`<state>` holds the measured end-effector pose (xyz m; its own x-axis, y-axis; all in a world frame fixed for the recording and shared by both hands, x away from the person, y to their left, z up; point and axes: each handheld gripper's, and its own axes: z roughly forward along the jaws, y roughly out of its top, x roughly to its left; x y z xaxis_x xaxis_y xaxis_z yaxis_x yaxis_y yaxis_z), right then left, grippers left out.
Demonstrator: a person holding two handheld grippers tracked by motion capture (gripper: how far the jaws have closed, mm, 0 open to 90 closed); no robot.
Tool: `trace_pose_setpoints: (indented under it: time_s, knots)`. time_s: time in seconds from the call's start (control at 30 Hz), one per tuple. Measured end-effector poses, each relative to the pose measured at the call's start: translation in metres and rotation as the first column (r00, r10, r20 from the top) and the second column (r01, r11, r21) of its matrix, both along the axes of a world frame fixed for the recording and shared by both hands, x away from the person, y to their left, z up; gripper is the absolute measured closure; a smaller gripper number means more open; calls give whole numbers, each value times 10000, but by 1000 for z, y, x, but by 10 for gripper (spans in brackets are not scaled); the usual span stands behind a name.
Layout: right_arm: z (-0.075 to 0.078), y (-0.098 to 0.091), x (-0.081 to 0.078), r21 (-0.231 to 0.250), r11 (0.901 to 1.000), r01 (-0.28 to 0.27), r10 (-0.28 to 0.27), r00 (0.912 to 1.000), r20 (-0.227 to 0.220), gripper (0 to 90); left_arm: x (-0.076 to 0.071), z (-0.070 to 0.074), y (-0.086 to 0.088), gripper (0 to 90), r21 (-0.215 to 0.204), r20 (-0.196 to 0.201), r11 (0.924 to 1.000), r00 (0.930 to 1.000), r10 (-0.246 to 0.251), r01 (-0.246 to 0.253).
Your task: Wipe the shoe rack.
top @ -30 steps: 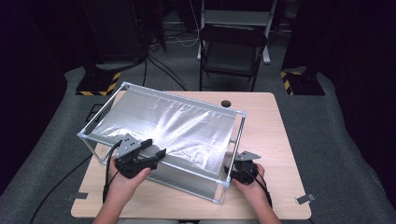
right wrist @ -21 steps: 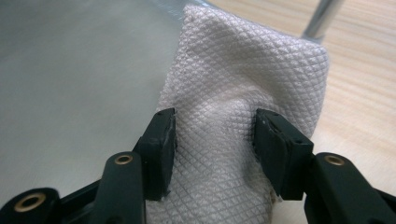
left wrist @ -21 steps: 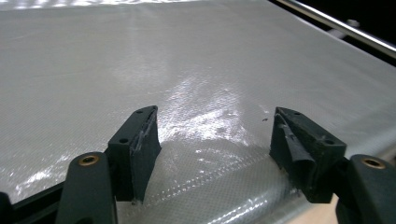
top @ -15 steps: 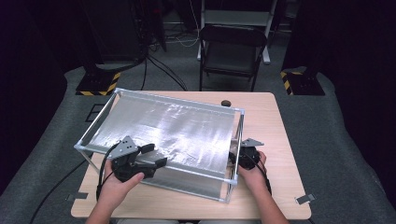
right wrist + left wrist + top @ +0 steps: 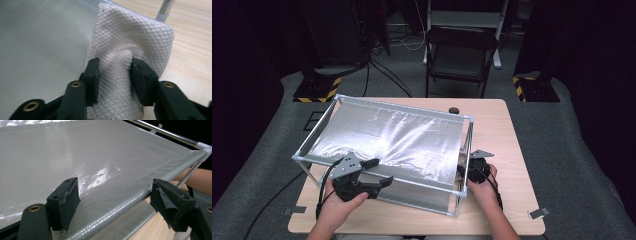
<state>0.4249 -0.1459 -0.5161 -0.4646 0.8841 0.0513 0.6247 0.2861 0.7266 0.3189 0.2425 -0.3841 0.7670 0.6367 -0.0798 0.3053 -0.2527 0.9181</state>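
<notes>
Right gripper (image 5: 113, 75) jaws just closing, pinching white cloth (image 5: 130, 45) at frame centre, beside rack (image 5: 382, 137) right-end post. Left gripper (image 5: 117, 202) jaws just opened wide, straddling sheet (image 5: 75, 157) near edge, edge running lower left to upper right, pads clear.

Between the right tool's (image 5: 113, 75) matt black plastic jaws bunches a white cloth (image 5: 130, 50) with a quilted diamond weave. Ahead of the left tool (image 5: 113, 202) stretches a glossy, finely woven silver sheet (image 5: 75, 157) on a shiny metal frame (image 5: 464, 150), over the pale matt wood surface (image 5: 502, 125).
</notes>
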Motion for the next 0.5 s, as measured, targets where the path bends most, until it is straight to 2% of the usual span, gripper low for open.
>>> trace_pose_setpoints:
  time_s: [0.1,0.2,0.3,0.4,0.43,0.5]
  knots:
    - [3,-1,-7,222,9996,-145,152,9994,-312,654,1,0,0,232,12,-24,10000,10000,-2,2]
    - [6,-2,-15,245,9993,-297,304,9991,-307,699,1,1,-1,232,-6,-64,10000,10000,32,-32]
    - [9,-8,-20,674,9962,-548,580,9972,-474,782,2,0,-4,232,86,44,10000,10000,31,-31]
    - [12,-14,-23,1073,9927,-560,644,9950,-762,788,3,0,-7,234,212,147,9998,9999,31,-34]
    - [13,-16,-23,1036,9926,-641,714,9951,-684,790,4,0,-8,235,234,174,9997,9998,38,-42]
    - [17,-18,-25,1210,9917,-425,514,9961,-716,791,5,0,-8,235,286,212,9996,9997,73,-79]
